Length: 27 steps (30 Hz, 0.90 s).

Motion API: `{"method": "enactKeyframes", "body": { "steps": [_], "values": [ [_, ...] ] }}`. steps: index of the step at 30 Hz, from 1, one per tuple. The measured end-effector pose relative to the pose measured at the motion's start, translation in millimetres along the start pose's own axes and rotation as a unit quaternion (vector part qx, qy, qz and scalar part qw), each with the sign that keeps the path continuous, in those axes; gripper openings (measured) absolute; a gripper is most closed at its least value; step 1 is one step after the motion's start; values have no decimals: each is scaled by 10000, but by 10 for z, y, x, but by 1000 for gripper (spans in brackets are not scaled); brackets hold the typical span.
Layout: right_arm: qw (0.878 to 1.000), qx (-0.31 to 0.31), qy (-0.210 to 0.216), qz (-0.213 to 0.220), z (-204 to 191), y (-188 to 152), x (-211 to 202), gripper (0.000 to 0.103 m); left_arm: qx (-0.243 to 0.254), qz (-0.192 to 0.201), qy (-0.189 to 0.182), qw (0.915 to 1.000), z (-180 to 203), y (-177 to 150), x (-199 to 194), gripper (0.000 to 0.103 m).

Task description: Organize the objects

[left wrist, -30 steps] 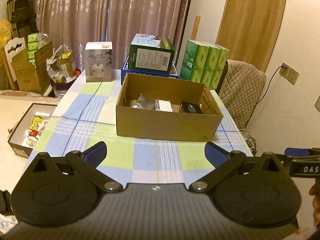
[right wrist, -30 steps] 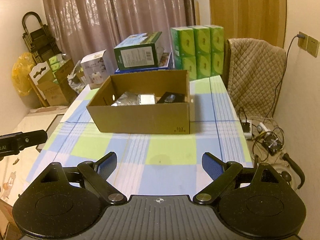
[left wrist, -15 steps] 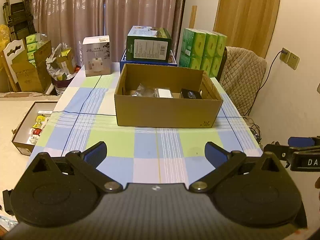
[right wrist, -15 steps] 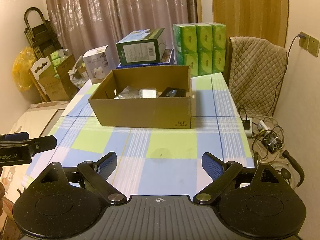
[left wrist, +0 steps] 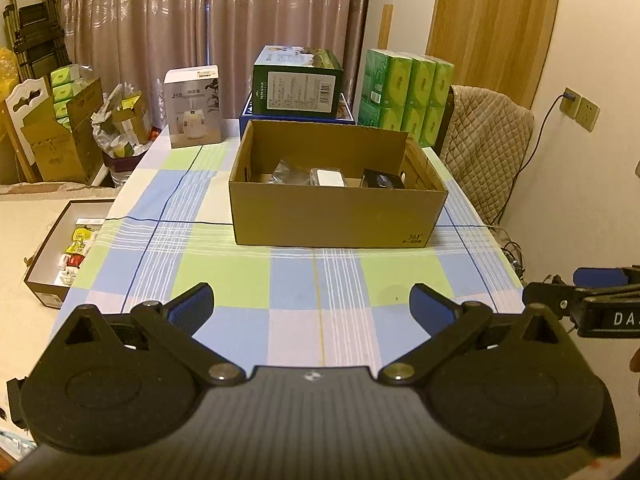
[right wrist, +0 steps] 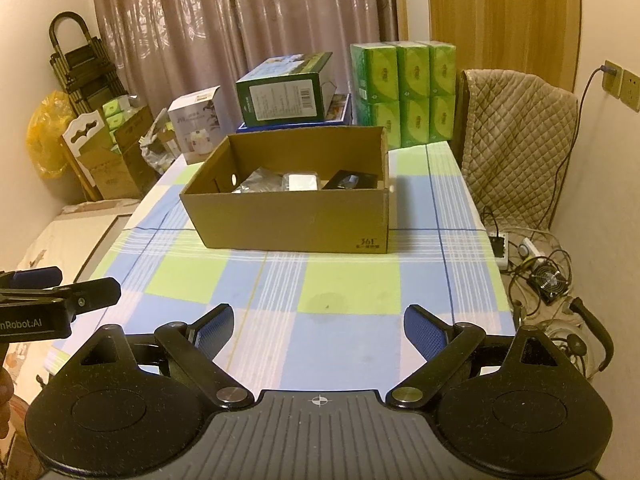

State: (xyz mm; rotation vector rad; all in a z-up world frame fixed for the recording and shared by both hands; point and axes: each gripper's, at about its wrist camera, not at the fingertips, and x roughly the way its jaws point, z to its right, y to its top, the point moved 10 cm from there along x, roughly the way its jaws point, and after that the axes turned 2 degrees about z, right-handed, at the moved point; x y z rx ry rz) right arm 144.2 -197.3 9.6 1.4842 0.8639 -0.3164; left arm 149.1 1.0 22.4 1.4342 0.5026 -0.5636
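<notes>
An open cardboard box [left wrist: 336, 220] [right wrist: 296, 224] stands in the middle of the checked tablecloth [left wrist: 320, 276] [right wrist: 340, 276]. Inside lie a crinkled silver packet [left wrist: 286, 172] [right wrist: 256, 182], a small white box [left wrist: 328, 178] [right wrist: 300, 182] and a black item [left wrist: 382, 181] [right wrist: 352, 180]. My left gripper [left wrist: 312, 304] hovers open over the table's near edge, nothing between its blue pads. My right gripper [right wrist: 318, 324] is likewise open and bare, well short of the box. Each gripper's tip shows at the side of the other's view.
Behind the box stand a white appliance carton [left wrist: 194, 106], a green carton [left wrist: 298, 86] on a blue one, and stacked green tissue packs [left wrist: 408, 96]. A quilt-covered chair [right wrist: 516, 136] and floor cables [right wrist: 536, 276] lie right. A tray of small items [left wrist: 68, 248] sits on the floor left.
The left view has levelled out from a slight tilt and backed off a little, so the box looks smaller. The right view has also drawn back slightly. Both grippers stay open.
</notes>
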Motion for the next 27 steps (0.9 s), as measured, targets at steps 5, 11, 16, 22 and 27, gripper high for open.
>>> {"method": "enactKeyframes", "body": {
  "steps": [5,11,16,22,27],
  "values": [
    [10000,17,-2,-5,16,-2,5,89,15,-22,-17,10000,17,-31,20,102],
    [10000,20,9,4,22,9,-2,89,40,-11,-12,10000,26,-31,19,102],
    [10000,22,-5,11,31,19,-2,89,36,-15,-15,10000,35,-29,23,102],
    [10000,35,-4,15,37,25,-7,89,45,-31,-27,10000,43,-39,25,102],
    [10000,79,40,31,33,31,-29,89,84,-33,-156,9998,82,-62,15,102]
  ]
}}
